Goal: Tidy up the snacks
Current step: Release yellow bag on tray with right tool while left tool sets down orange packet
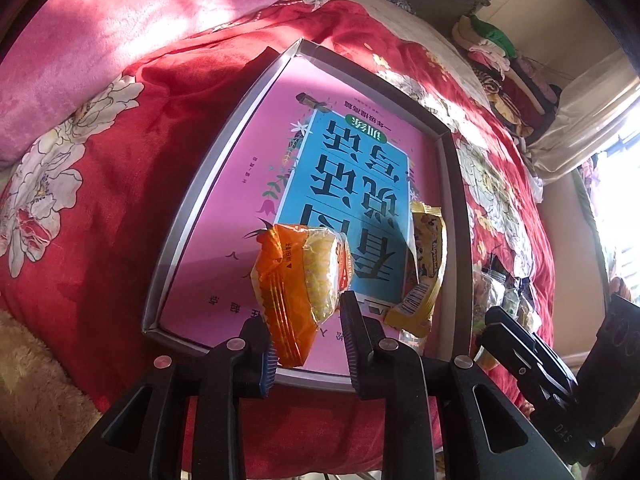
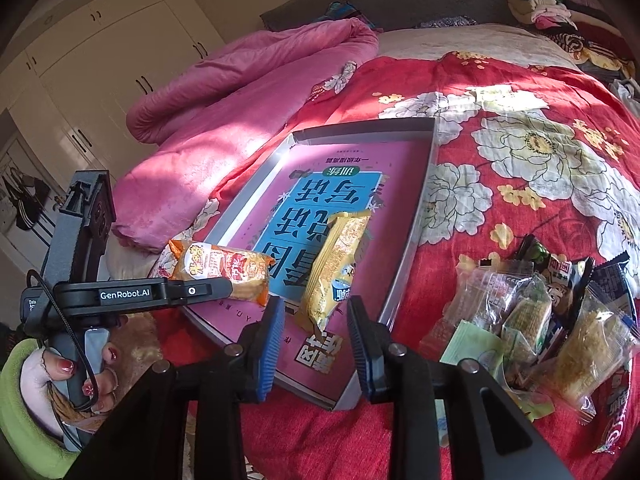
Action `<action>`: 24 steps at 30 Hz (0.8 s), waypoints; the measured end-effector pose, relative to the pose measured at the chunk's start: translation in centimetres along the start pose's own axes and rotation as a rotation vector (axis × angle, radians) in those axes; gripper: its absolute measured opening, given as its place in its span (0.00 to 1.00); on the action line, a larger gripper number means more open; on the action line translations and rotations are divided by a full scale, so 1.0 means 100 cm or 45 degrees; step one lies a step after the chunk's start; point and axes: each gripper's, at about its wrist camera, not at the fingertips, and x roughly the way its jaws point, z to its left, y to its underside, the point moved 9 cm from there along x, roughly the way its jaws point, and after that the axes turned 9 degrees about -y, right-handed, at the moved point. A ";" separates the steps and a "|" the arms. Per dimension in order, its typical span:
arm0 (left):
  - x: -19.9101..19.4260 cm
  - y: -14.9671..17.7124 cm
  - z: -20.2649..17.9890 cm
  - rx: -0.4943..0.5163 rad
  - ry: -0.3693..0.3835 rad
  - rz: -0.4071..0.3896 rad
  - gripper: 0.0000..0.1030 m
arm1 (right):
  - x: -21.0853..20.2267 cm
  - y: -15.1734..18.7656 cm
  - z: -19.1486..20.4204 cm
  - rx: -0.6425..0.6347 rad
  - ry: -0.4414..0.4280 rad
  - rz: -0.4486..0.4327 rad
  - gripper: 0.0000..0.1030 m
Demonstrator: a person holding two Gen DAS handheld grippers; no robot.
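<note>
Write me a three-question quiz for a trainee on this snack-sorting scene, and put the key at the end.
1. True or false: the pile of wrapped snacks lies inside the tray.
2. Which colour of packet sits between the fingers of the right claw? A orange, B yellow, C black.
3. What does the tray rest on?

Key
1. False: the pile lies outside the tray, beside it.
2. B, the yellow snack packet.
3. The red floral quilt.
</note>
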 end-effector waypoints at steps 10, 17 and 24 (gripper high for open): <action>-0.003 -0.004 0.016 -0.030 -0.097 -0.025 0.50 | -0.007 -0.002 -0.001 -0.013 0.042 -0.025 0.41; -0.015 -0.011 0.018 -0.005 -0.151 -0.104 0.56 | -0.012 -0.003 -0.004 -0.018 0.071 -0.042 0.46; -0.021 -0.015 0.023 -0.016 -0.178 -0.139 0.57 | -0.020 -0.004 -0.008 -0.033 0.104 -0.066 0.46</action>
